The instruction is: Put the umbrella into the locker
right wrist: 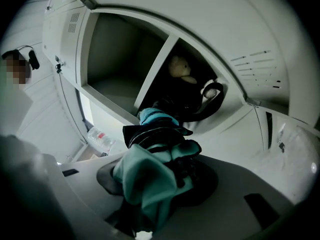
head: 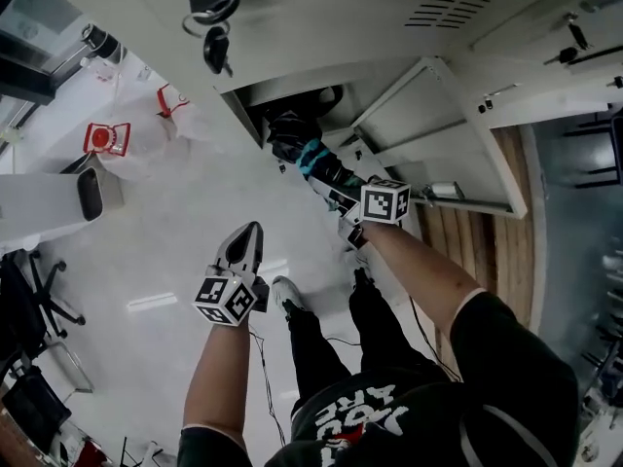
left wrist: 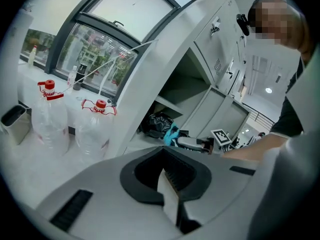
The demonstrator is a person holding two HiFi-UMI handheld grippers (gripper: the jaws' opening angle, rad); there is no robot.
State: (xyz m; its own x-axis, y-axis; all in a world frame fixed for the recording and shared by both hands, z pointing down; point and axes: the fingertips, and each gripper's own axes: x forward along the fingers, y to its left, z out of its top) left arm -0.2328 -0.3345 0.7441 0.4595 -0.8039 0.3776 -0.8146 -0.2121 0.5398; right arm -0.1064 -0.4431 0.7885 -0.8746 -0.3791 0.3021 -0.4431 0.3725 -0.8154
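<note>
Pinching a folded teal-and-black umbrella in the right tool at the mouth of the open locker, carrying the left tool pressed together, empty, apart from it.

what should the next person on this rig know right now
Left gripper: fingers together, nothing held.
Right gripper: shut on the folded teal and black umbrella.
The umbrella's front end is at the mouth of the locker's open compartment.
Done: umbrella gripped and lined up with the locker.
Left: push it inside, let go, pull the gripper back out.
</note>
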